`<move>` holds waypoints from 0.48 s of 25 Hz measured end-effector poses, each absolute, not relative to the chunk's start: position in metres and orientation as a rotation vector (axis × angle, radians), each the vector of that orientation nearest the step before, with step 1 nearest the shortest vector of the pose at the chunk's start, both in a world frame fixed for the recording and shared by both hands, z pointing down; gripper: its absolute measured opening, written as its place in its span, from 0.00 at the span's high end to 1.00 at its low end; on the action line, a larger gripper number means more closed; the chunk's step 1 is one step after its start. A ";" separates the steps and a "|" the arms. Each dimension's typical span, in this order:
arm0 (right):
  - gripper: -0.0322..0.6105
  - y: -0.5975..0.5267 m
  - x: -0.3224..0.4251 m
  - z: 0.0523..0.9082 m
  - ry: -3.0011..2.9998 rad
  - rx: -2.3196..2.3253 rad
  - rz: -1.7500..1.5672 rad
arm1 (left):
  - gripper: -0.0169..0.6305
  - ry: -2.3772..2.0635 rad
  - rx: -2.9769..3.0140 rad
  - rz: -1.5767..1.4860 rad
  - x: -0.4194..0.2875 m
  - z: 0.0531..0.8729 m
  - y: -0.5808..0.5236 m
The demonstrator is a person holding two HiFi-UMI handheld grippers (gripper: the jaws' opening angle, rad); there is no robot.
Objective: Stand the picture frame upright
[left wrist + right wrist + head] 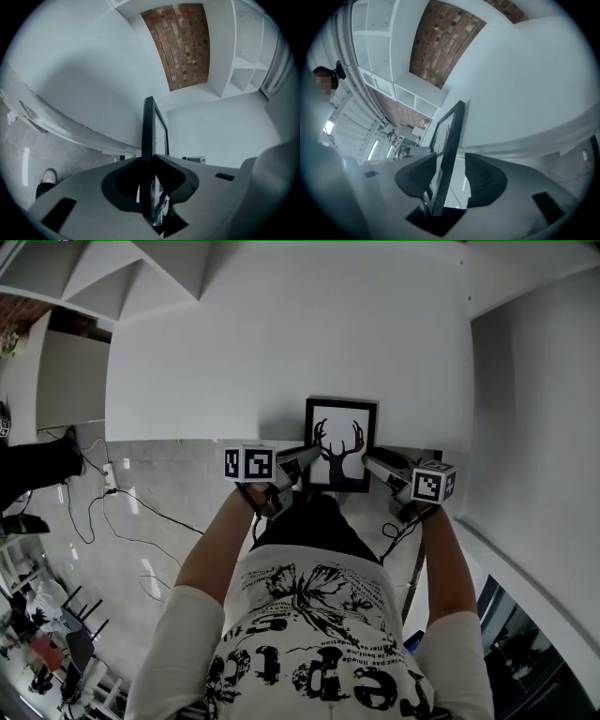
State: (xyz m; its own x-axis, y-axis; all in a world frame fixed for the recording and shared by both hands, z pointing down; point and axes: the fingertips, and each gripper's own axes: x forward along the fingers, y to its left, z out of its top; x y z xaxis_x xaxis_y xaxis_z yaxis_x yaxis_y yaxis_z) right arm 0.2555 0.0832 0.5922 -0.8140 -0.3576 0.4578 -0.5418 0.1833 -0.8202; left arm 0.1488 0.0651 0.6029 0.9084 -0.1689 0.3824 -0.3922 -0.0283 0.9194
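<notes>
Picture frame point(340, 432) sits at near edge of bench point(281, 352). Left tool point(307, 457) clamps its left side. Right tool point(366, 461) gapes wide around the right side, not touching. Risk: the one-sided hold lets the frame pivot and topple.

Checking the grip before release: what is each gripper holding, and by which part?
The left gripper clamps the picture frame by its left edge; the right gripper stands open around its right edge.

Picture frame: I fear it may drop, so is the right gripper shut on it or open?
Open: on the right gripper, the fingers stand apart, a gap beside the picture frame. The left gripper clamps it.
</notes>
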 end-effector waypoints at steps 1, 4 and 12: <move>0.65 0.082 0.254 0.593 -2.290 0.872 1.708 | 0.84 -0.443 1.608 0.188 0.149 0.603 0.065; 0.69 0.078 0.252 0.597 -2.290 0.845 1.738 | 0.84 -0.443 1.612 0.193 0.148 0.604 0.066; 0.78 0.079 0.244 0.597 -2.314 0.738 1.752 | 0.83 -0.451 1.631 0.196 0.148 0.606 0.066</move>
State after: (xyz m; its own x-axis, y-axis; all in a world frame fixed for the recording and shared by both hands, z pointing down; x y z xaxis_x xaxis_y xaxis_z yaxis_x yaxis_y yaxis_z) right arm 0.2441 0.0790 0.5969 -0.8686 -0.2931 0.3994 -0.4640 0.1985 -0.8633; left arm 0.1480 0.0658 0.6064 0.9056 -0.1728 0.3874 -0.4014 -0.0535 0.9144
